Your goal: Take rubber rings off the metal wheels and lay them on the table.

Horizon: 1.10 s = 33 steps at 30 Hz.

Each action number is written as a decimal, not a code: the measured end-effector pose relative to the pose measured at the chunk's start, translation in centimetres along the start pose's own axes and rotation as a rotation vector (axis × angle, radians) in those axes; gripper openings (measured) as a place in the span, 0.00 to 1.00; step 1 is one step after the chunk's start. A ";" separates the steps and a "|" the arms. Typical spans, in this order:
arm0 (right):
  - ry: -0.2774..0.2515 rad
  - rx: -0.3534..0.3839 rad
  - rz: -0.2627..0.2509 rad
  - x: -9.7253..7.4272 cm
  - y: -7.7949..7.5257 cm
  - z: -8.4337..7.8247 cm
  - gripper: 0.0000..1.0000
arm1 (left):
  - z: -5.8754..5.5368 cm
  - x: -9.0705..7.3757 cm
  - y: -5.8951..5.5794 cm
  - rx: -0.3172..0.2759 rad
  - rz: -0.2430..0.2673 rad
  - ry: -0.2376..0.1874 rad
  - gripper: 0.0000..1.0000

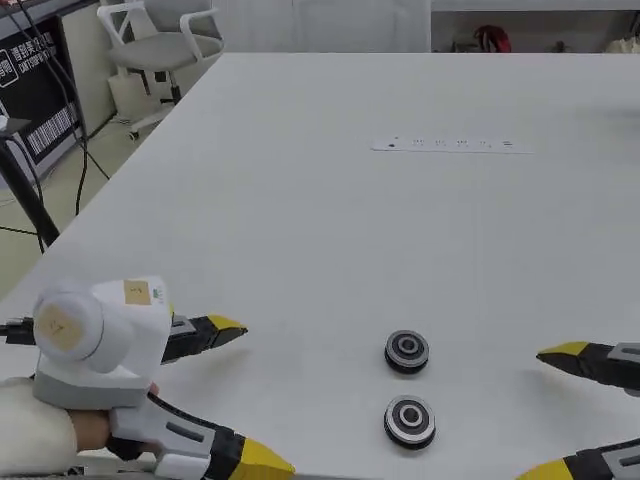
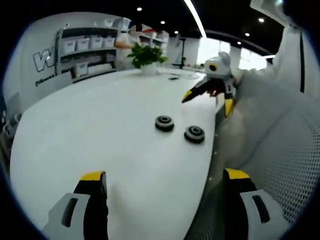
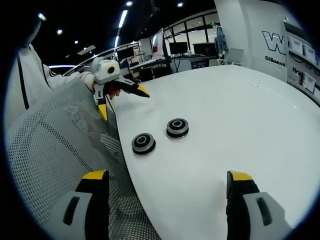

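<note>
Two metal wheels with black rubber rings lie flat on the white table (image 1: 330,200) near its front edge. The farther wheel (image 1: 407,351) (image 2: 164,123) (image 3: 177,127) sits just behind the nearer wheel (image 1: 410,421) (image 2: 194,134) (image 3: 143,143). My left gripper (image 1: 245,392) (image 2: 164,175) is to their left, open and holding nothing, its yellow-tipped jaws pointing toward them. My right gripper (image 1: 552,410) (image 3: 167,175) is on their right, open too and holding nothing. Each gripper appears in the other's view: the right gripper (image 2: 207,101) and the left gripper (image 3: 123,103).
A white power strip (image 1: 450,146) lies farther back on the table. An office chair (image 1: 160,40) stands past the far left corner. A potted plant (image 2: 146,54) sits at the table's right end. The table's front edge runs just below the wheels.
</note>
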State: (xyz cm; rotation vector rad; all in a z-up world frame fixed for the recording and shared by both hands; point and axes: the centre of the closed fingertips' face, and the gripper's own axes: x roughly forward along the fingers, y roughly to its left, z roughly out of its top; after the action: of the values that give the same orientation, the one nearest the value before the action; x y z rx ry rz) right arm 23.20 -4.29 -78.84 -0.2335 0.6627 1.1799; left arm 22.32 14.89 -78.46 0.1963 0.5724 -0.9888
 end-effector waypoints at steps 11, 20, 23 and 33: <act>-0.016 -0.011 0.007 -0.2 0.4 0.6 0.93 | 0.9 -0.9 0.0 -0.029 0.030 -0.034 0.98; -0.012 -0.010 0.011 -0.3 0.6 0.4 0.91 | 1.1 -1.4 0.3 -0.053 0.063 -0.051 0.97; -0.013 -0.004 0.000 -0.3 0.4 0.4 0.91 | 1.1 -1.4 0.1 -0.061 0.055 -0.058 0.97; -0.010 0.018 -0.017 -0.5 -0.1 0.3 0.91 | 1.1 -1.0 -0.3 -0.042 0.022 -0.046 0.98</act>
State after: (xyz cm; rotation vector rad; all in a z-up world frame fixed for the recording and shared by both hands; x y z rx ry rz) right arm 23.26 -4.56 -78.34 -0.2174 0.6607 1.1573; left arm 22.04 15.01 -76.96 0.1422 0.5478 -0.9572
